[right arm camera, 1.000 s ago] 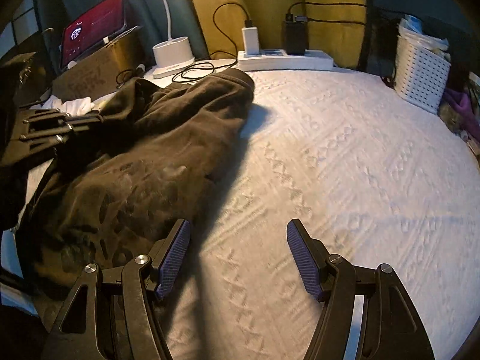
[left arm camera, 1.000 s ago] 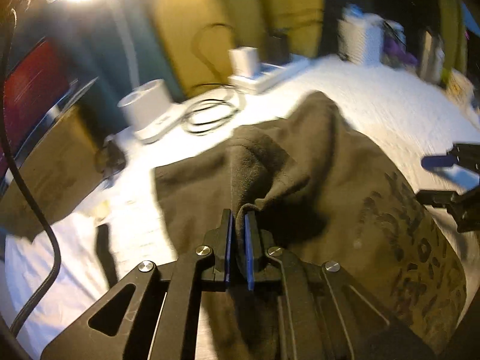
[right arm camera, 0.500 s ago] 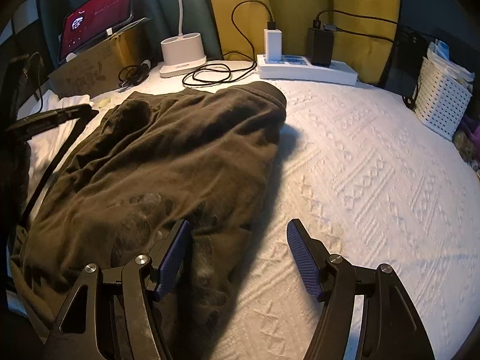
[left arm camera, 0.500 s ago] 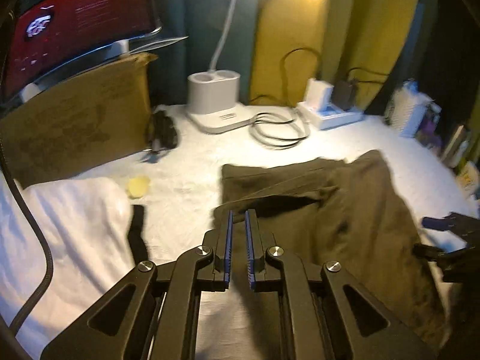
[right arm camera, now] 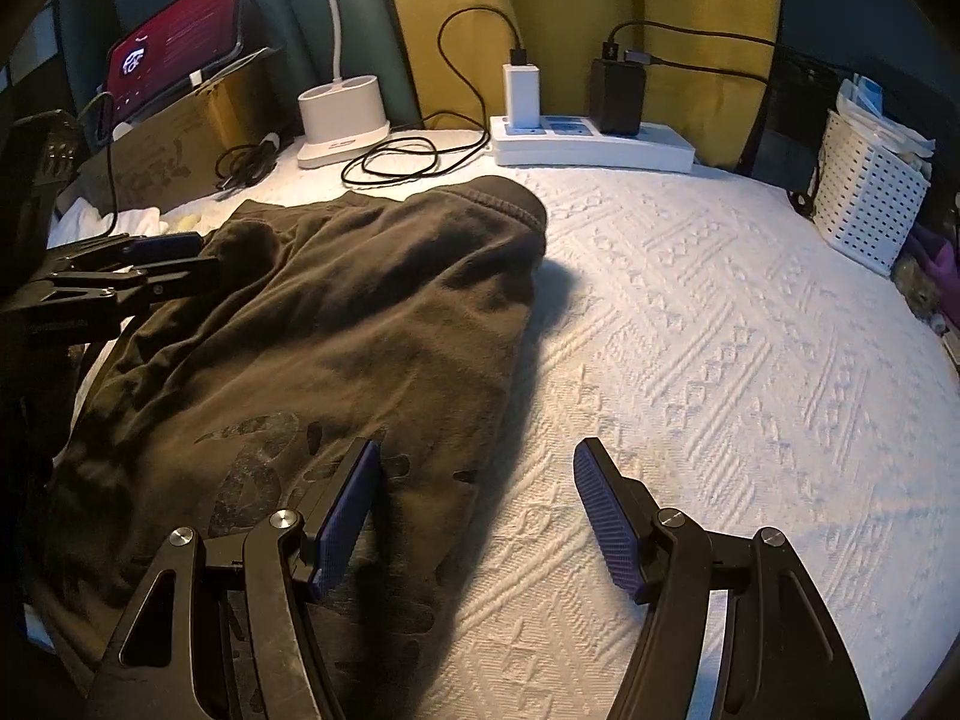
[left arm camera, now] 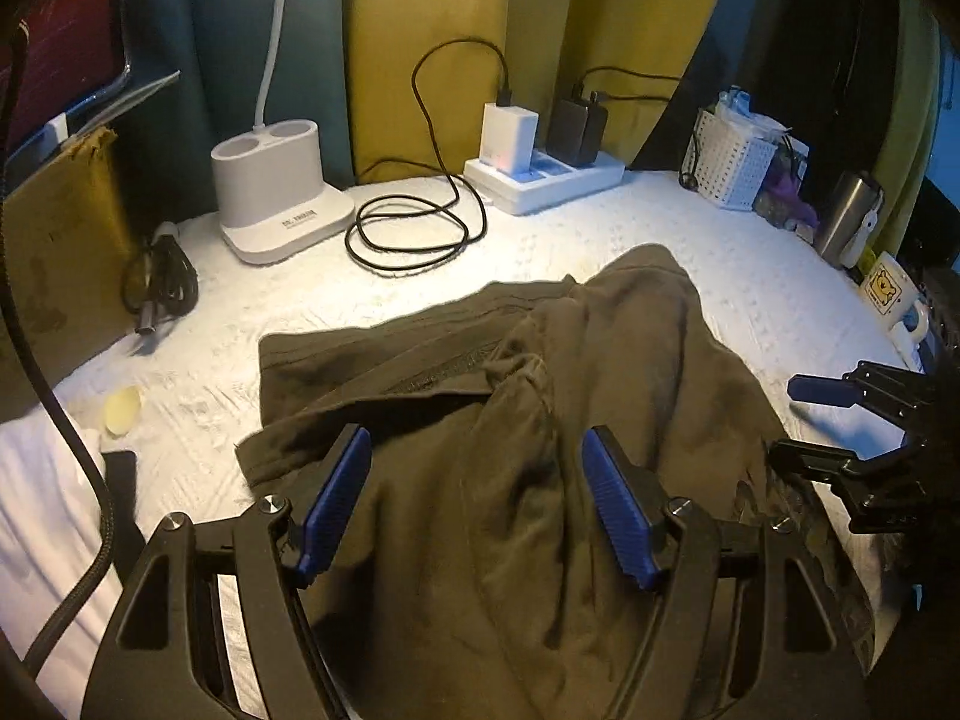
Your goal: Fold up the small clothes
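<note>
Where the white textured bedspread meets its far edge stand a white power strip, a lamp base and a coiled black cable. Dark olive garment: rumpled, lying on the bedspread's left half. Left gripper: jaws opening above the garment, pads clear of it. Right gripper: jaws apart, empty, straddling the garment's right edge.

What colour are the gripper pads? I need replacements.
Blue, ribbed pads; clearest in the left wrist view.
</note>
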A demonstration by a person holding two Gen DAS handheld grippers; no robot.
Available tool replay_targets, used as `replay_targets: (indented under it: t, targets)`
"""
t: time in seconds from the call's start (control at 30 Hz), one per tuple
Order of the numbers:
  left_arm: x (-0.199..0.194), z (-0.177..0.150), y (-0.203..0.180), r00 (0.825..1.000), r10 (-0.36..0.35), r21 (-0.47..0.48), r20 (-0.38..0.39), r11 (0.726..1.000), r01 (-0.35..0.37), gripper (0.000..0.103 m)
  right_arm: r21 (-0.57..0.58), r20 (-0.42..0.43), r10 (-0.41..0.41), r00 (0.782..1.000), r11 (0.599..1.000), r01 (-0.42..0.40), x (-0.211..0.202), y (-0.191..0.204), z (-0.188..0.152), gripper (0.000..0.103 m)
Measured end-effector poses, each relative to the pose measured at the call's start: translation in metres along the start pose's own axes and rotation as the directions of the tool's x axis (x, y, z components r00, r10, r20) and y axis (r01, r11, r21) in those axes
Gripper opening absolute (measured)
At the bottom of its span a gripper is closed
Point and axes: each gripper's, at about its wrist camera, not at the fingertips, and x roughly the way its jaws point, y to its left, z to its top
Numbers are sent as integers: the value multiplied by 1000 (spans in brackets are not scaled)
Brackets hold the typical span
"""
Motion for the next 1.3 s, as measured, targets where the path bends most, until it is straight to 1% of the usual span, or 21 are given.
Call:
replay_targets:
  t: [0.07, 0.17, 0.2, 0.3, 0.37, 0.43, 0.47, 0.5, 0.53, 0.6, 0.73, 0.83, 0.9, 0.97, 1.07, 1.13, 1.17, 1.2, 1.23, 1.27, 1.3]
  targets:
    - [-7, 1, 8, 1000, 15, -16, 17, 1000, -15, 73, 10, 4, -4, 1000, 1000, 4, -1, -4, 0, 69]
    - [-13, -1, 32, 997, 80, -70, 14, 994, -79, 73, 25, 5, -8, 1000, 1000, 8, 1, -12, 1, 69]
    - [-12, -3, 38, 996, 93, -85, 7, 992, -92, 73, 27, 4, -7, 1000, 1000, 7, 3, -13, 2, 69]
    - [1, -11, 60, 986, 155, -127, -60, 979, -162, 73, 21, 3, 0, 1000, 1000, 0, 7, -14, 5, 69]
    - [10, -15, 67, 983, 160, -137, -85, 976, -171, 73, 13, 5, 7, 1000, 1000, -7, 8, -11, 8, 69]
    - [15, -18, 66, 987, 140, -129, -74, 980, -148, 72, 6, 6, 13, 1000, 1000, -13, 10, -9, 12, 69]
    - [15, -18, 64, 991, 125, -116, -49, 985, -130, 54, 5, 7, 14, 1000, 1000, -14, 11, -9, 13, 69]
    - [17, -18, 62, 993, 112, -103, -29, 988, -114, 10, 4, 7, 15, 1000, 1000, -15, 11, -8, 14, 69]
    - [20, -16, 63, 993, 109, -104, -35, 988, -112, 6, 4, 8, 16, 1000, 1000, -16, 12, -8, 15, 69]
    - [20, -10, 62, 996, 93, -97, -17, 991, -94, 6, 4, 9, 18, 1000, 1000, -18, 14, -8, 17, 69]
    - [12, 8, 54, 994, 100, -38, 34, 994, -99, 6, 7, 13, 24, 1000, 1000, -24, 20, -8, 23, 69]
    - [16, 24, 56, 994, 95, -13, 50, 995, -94, 6, 2, 21, 28, 999, 1000, -28, 23, -6, 29, 69]
    - [25, 31, 61, 993, 108, -8, 37, 994, -108, 6, 0, 27, 31, 999, 1000, -31, 24, -5, 32, 69]
    - [35, 31, 66, 992, 124, -22, -13, 992, -124, 6, -4, 26, 27, 999, 1000, -27, 28, -3, 34, 69]
    - [33, 27, 66, 987, 154, -28, -35, 987, -155, 9, -4, 18, 21, 1000, 1000, -21, 32, -3, 33, 69]
    - [24, 26, 64, 983, 180, -37, -47, 983, -181, 18, 2, 12, 19, 1000, 1000, -19, 33, -4, 32, 69]
    - [17, 26, 63, 981, 193, -44, -28, 980, -194, 39, 5, 11, 16, 1000, 1000, -16, 33, -4, 30, 69]
    - [6, 26, 60, 982, 189, -56, 7, 981, -188, 58, 7, 11, 16, 1000, 1000, -16, 34, -5, 30, 69]
    - [-4, 27, 57, 984, 171, -69, 39, 983, -168, 62, 10, 14, 15, 1000, 1000, -15, 33, -5, 29, 69]
    - [-13, 28, 51, 989, 128, -73, 69, 990, -123, 62, 14, 16, 13, 1000, 1000, -13, 32, -5, 29, 69]
    - [-18, 29, 44, 993, 84, -63, 79, 995, -80, 62, 18, 18, 11, 1000, 1000, -11, 32, -6, 29, 69]
